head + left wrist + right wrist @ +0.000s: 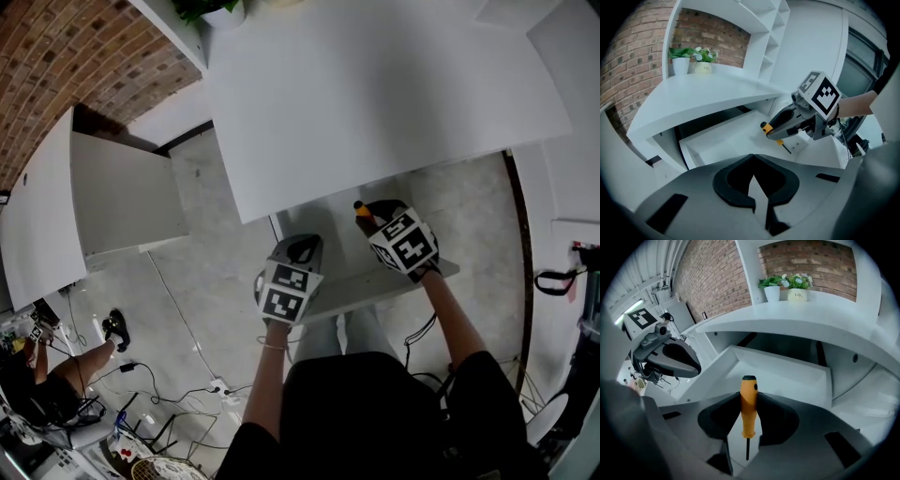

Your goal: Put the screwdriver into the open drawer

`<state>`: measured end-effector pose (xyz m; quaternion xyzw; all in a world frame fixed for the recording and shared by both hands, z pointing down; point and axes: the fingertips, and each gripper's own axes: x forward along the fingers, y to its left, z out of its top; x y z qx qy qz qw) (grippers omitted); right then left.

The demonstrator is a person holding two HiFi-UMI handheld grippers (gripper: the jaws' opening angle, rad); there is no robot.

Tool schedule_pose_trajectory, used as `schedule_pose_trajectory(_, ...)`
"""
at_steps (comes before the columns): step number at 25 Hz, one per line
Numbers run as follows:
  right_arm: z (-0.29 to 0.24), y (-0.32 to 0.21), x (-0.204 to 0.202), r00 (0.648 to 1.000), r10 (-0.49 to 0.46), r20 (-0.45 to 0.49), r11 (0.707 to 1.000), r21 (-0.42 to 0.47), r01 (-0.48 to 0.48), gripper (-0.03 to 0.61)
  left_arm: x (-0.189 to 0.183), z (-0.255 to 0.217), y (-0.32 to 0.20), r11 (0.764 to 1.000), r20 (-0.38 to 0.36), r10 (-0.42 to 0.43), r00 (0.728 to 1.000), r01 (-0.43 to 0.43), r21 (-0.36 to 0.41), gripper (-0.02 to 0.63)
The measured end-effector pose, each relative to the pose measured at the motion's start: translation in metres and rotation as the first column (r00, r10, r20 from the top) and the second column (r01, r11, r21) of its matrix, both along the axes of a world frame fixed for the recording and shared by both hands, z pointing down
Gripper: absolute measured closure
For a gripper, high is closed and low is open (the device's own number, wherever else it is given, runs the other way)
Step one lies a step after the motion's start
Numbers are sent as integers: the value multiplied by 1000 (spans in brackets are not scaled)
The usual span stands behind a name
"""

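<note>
An orange-handled screwdriver (748, 397) stands upright between the pads of my right gripper (749, 404), which is shut on its handle, the black shaft pointing back toward the camera. The open white drawer (787, 376) lies just ahead of it, under the desk top. In the head view the right gripper (372, 216) holds the screwdriver (360, 209) over the drawer (356, 286). My left gripper (305, 248) hovers to its left, its jaws (752, 161) together and empty. From the left gripper view, the screwdriver (769, 129) in the right gripper (780, 131) hangs above the drawer (722, 140).
The white desk top (375, 84) overhangs the drawer's back. Two potted plants (783, 287) stand on a shelf against the brick wall. A white cabinet (122, 197) stands at the left. Cables (169, 394) and a seated person (47, 375) are on the floor.
</note>
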<state>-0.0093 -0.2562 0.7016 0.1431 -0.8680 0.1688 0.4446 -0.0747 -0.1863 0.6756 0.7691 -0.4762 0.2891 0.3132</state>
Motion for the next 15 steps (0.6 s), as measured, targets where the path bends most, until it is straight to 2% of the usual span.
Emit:
schedule_pose_trajectory(6, 35, -5, -7, 997, -12, -78, 1000, -14, 11, 463, -2, 15, -3, 1000, -3, -4, 1000, 4, -24, 604)
schedule_pose_trajectory(15, 67, -2, -13, 990, -29, -138, 999, -44, 23, 463, 2, 23, -5, 999, 11, 15, 1000, -15, -33, 605)
